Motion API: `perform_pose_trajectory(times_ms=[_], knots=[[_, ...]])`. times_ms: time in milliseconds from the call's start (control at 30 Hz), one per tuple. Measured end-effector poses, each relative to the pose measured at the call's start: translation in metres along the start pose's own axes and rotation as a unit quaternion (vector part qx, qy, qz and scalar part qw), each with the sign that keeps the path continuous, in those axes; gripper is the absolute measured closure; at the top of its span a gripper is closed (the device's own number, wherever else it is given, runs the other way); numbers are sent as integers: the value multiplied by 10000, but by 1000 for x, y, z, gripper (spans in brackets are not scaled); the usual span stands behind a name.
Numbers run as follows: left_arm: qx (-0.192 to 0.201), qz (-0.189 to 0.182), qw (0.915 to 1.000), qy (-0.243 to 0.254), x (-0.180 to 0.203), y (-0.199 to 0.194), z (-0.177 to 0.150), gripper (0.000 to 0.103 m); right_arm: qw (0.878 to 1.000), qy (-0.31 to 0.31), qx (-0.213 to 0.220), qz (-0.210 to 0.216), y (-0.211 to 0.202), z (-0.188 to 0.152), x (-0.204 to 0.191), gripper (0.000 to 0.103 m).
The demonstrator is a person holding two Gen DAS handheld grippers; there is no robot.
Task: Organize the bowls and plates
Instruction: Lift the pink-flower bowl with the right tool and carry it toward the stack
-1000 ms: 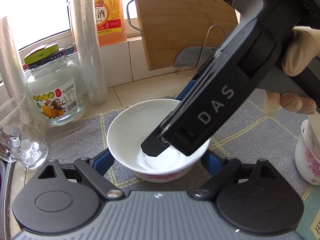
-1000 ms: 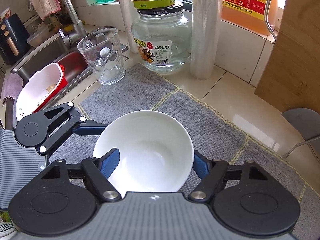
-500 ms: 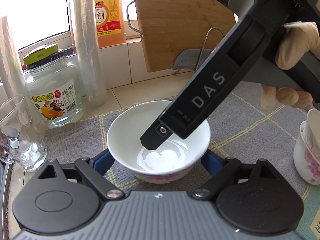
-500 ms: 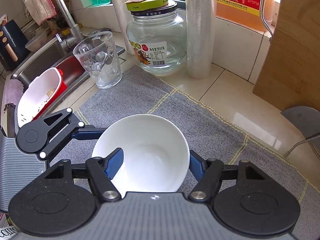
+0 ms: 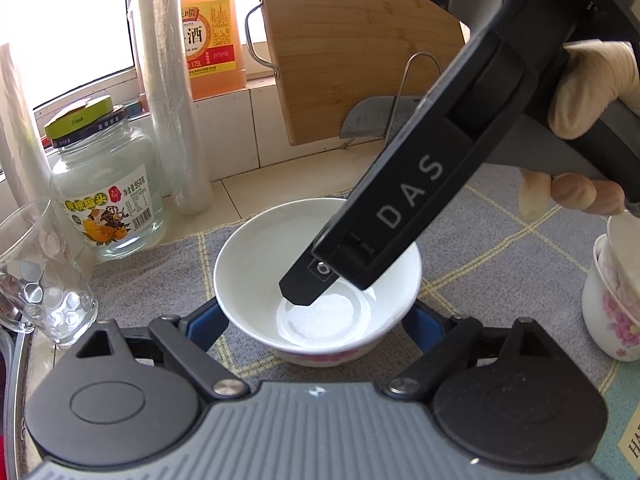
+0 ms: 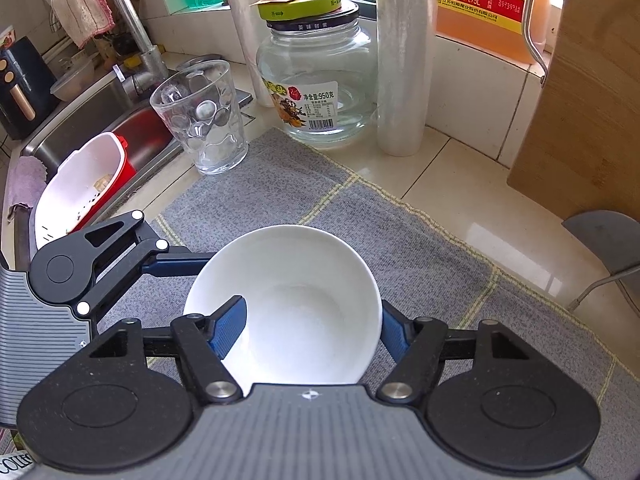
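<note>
Two hand-held grippers work over a tiled worktop [image 6: 452,184] covered by a grey mat [image 6: 360,216], with a wooden cutting board [image 5: 360,48] leaning at 1 o'clock, a glass jar [image 6: 320,88] at 12 o'clock and a tumbler [image 6: 204,120] at 10 o'clock in the right wrist view. One white bowl [image 6: 288,308] sits on the mat at centre; the right hand-held gripper [image 6: 308,326] is clamped across its near wall, one blue pad inside the rim at 9 o'clock and one outside at 3 o'clock. The left hand-held gripper [image 5: 316,322] stands apart, its pads flanking the bowl's base, and whether they touch it cannot be told.
</note>
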State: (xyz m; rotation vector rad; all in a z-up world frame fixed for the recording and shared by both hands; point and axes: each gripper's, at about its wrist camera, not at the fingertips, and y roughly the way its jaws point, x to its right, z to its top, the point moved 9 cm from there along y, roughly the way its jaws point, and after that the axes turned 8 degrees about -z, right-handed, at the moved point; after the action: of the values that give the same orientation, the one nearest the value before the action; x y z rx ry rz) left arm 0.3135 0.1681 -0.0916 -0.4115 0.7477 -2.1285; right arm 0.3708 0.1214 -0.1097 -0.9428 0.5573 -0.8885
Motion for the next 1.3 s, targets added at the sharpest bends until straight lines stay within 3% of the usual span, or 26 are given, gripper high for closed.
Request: perform_pose_trajectory(times_ms=[533,1300], knots=[[-11,-172,9998,41,38,-47,12,11,9995,13,251,167,-66,-23,-18,25],[35,-680,9961,559,154,-75,33,11,9977,309,585,-118,-165,-115,11,24]])
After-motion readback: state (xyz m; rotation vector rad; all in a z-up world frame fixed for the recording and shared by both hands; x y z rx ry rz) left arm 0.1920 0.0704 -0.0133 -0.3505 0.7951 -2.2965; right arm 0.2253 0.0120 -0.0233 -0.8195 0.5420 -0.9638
